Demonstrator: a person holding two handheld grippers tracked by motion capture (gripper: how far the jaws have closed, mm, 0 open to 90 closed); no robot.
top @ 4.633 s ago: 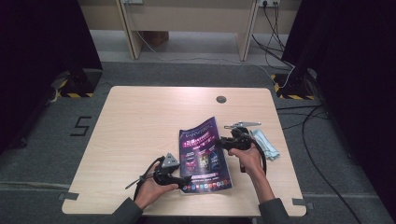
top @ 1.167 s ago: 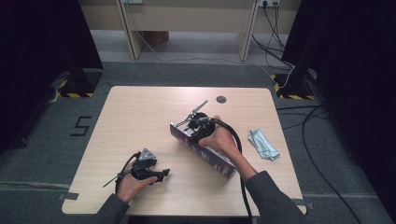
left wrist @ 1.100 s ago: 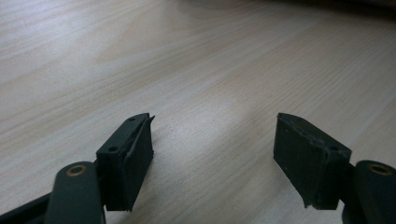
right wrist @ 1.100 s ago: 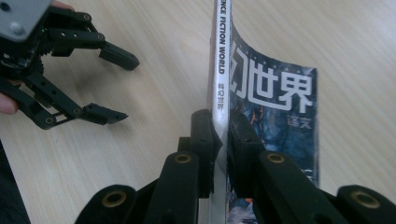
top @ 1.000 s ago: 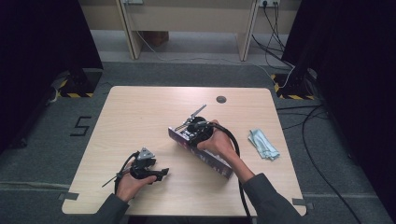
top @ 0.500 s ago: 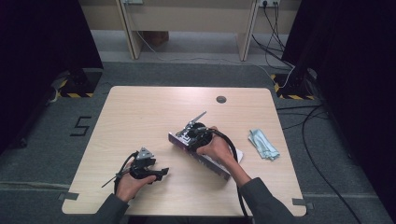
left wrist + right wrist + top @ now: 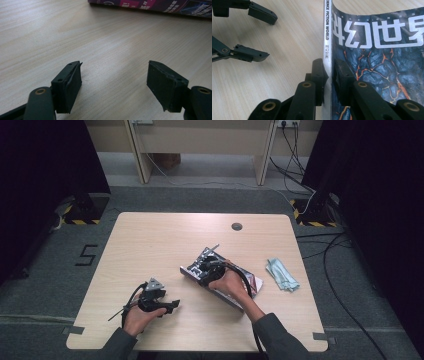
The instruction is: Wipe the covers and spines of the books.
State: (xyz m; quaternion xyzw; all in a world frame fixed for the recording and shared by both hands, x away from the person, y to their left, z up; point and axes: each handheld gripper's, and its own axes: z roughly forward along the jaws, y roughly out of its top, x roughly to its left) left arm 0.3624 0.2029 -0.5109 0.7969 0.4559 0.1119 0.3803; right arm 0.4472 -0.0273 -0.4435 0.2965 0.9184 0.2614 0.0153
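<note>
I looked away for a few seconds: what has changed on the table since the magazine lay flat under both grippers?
The right gripper has turned the magazine over and brought it down toward the table, gripped at its spine; its jaws have just been opening slightly, the spine between them. The left gripper let go and pulled back to the near left, jaws open and empty. The blue cloth stayed at the right.

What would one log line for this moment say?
right gripper: on magazine spine, jaws just easing | left gripper: open, empty, over table
</note>
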